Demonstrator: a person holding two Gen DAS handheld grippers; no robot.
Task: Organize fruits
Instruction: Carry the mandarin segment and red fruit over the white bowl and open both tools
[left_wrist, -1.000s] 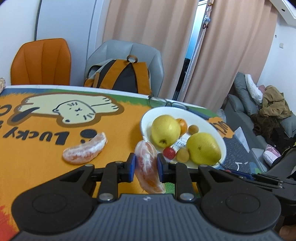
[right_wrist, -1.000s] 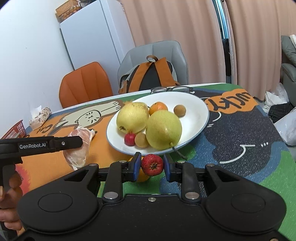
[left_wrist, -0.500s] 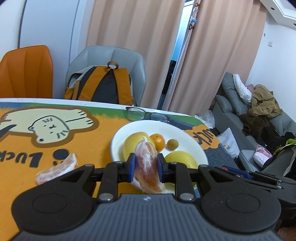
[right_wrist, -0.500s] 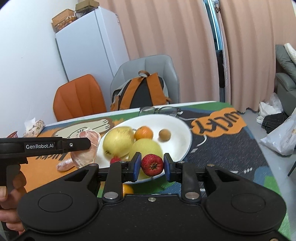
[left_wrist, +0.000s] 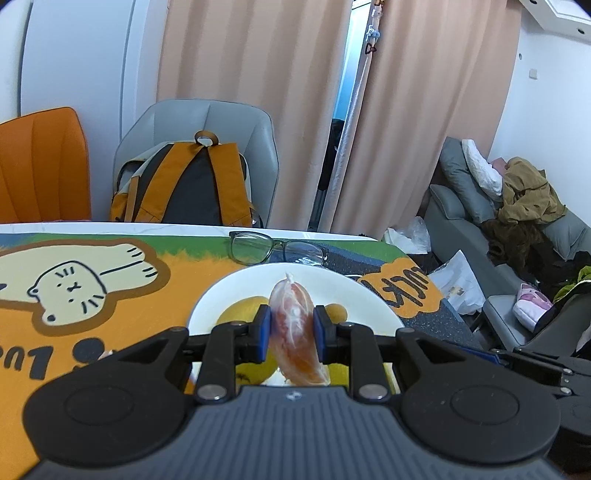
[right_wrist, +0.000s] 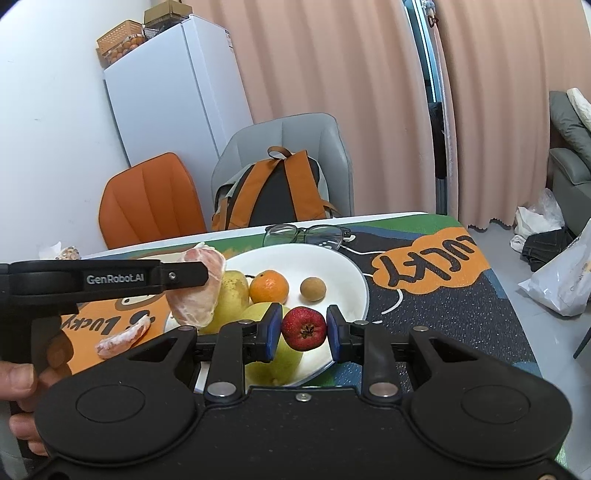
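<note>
My left gripper (left_wrist: 291, 328) is shut on a peeled pomelo segment (left_wrist: 295, 339) and holds it above the white plate (left_wrist: 332, 280). The segment also shows in the right wrist view (right_wrist: 199, 288), over the plate's left side. My right gripper (right_wrist: 303, 328) is shut on a small red fruit (right_wrist: 303, 328), above the plate's (right_wrist: 343, 266) near edge. The plate holds two yellow pears (right_wrist: 232, 295), a mandarin (right_wrist: 269, 286) and a small brown longan (right_wrist: 313, 288). Another pomelo segment (right_wrist: 123, 338) lies on the orange mat left of the plate.
Glasses (right_wrist: 306, 234) lie on the table behind the plate. A grey chair with an orange backpack (right_wrist: 273, 192) and an orange chair (right_wrist: 147, 199) stand behind the table. The table's right edge (right_wrist: 517, 295) drops to the floor, where bags lie.
Both grippers rose and moved forward over the plate with their fruits. The left gripper moved right from the mat to above the plate's left side.
</note>
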